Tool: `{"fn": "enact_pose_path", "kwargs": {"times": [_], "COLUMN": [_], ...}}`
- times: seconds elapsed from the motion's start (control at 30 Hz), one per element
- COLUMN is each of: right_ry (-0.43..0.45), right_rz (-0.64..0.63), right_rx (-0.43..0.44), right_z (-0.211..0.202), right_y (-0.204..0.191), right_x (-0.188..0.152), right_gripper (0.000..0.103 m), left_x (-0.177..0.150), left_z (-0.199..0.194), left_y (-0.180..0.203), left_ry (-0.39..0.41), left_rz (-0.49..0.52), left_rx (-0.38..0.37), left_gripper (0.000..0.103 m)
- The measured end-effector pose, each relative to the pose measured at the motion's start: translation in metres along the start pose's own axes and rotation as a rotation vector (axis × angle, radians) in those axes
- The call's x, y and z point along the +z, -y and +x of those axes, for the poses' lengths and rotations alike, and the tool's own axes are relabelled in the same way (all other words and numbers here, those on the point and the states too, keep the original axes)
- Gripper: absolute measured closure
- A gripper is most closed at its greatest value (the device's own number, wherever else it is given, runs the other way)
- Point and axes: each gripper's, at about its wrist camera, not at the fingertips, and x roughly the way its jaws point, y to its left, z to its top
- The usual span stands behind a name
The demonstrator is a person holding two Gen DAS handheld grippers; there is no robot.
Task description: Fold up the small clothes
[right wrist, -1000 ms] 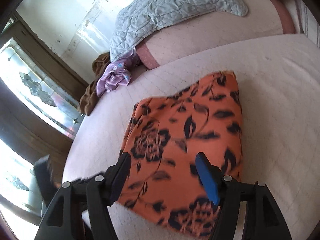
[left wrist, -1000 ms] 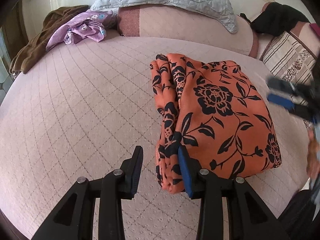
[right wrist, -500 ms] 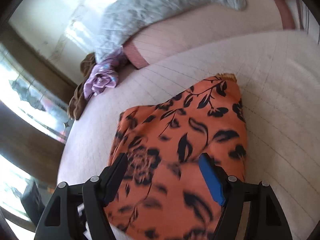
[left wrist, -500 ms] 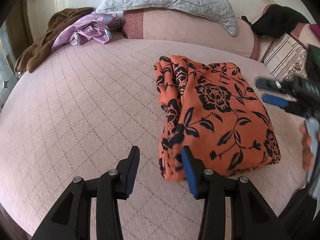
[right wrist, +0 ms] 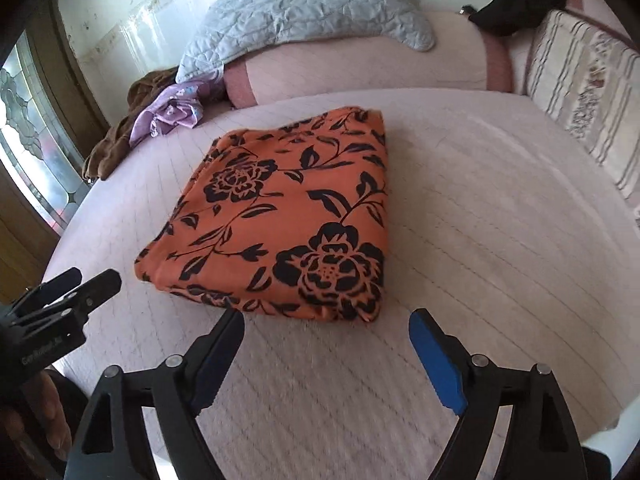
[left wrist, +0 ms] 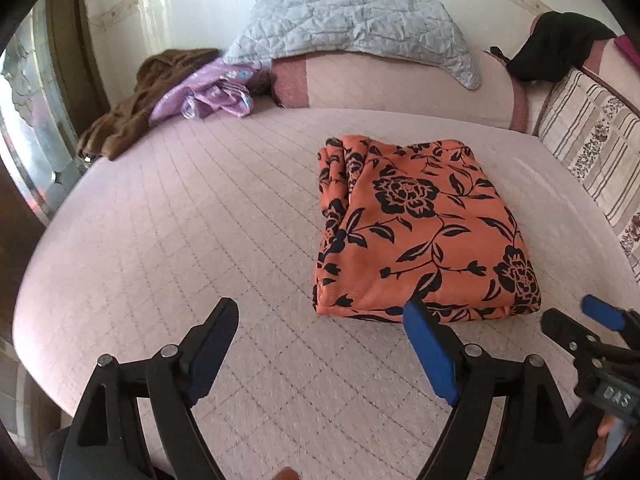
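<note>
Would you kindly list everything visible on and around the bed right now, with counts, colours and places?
Folded floral garment: one, orange with black flowers, middle of the bed.
Bed cover: one, pale pink quilted, under everything.
Quilt: one, light grey-blue, draped over the pink bolster at the far end.
Purple cloth: one, lilac, far left corner.
Brown garment: one, beside the purple cloth.
Black garment: one, far right.
Striped cushion: one, cream with stripes, right side.
Left gripper: black, blue pads, open, empty.
Right gripper: same, open, empty.
</note>
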Motion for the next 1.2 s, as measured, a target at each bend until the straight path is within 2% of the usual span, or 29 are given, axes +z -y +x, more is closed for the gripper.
{"fn": "enact_pose_path", "kwargs": {"times": [0.13,0.4,0.6,1.03,1.2], "right_ry": [0.048,0.086,0.098,0.109,0.114], "right_rz": [-0.018,-0.018,-0.023,-0.025,-0.029], "right_rx": [-0.031,-0.062,-0.088,-0.11,-0.108], "right_z": [-0.022,-0.036,-0.039,-0.044,-0.043], "right_y": [-0.007,-0.014,-0.014,-0.014,-0.016], "right_x": [0.0,0.004,0.008,0.016,0.024], "right_gripper": [0.012,0.012,0.012,0.012,0.012], "left_x": [0.002,0.007,0.011,0.017,0.02], "left_z": [-0.013,-0.029,-0.033,-0.032,-0.03], "left_y": [0.011,0.013,0.02,0.02,0.024], "left_ry": [0.016,0.038,0.056,0.06,0.066], "left_rz": [0.028,0.001,0.011,-0.013,-0.001], "left_rx": [0.039,0.014,0.081,-0.027,-0.017], "left_gripper": [0.01,0.009,0.008,0.008,0.008]}}
